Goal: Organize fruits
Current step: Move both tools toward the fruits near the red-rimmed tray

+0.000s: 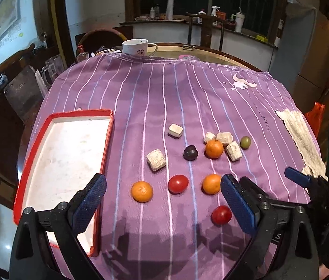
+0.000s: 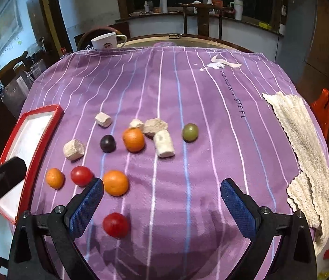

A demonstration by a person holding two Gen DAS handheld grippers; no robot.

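Observation:
Three oranges lie on the purple striped cloth (image 1: 155, 88): a near-left orange (image 1: 141, 191), a near-right orange (image 1: 211, 183), and a far orange (image 1: 214, 148). Two red tomatoes (image 1: 178, 183) (image 1: 221, 214), a dark plum (image 1: 190, 152) and a green grape (image 1: 245, 142) lie among them. An empty red-rimmed white tray (image 1: 64, 154) sits at the left. My left gripper (image 1: 163, 198) hovers open over the near fruits, holding nothing. My right gripper (image 2: 162, 200) is open and empty above bare cloth, right of an orange (image 2: 115, 183) and a tomato (image 2: 115, 224); the tray (image 2: 38, 135) lies at its left.
Several pale chunky blocks (image 1: 156, 159) (image 2: 163, 143) are scattered among the fruits. A beige towel (image 2: 304, 144) drapes the table's right edge. A white mug (image 1: 135, 46) stands at the far edge. Chairs and a cluttered counter lie beyond.

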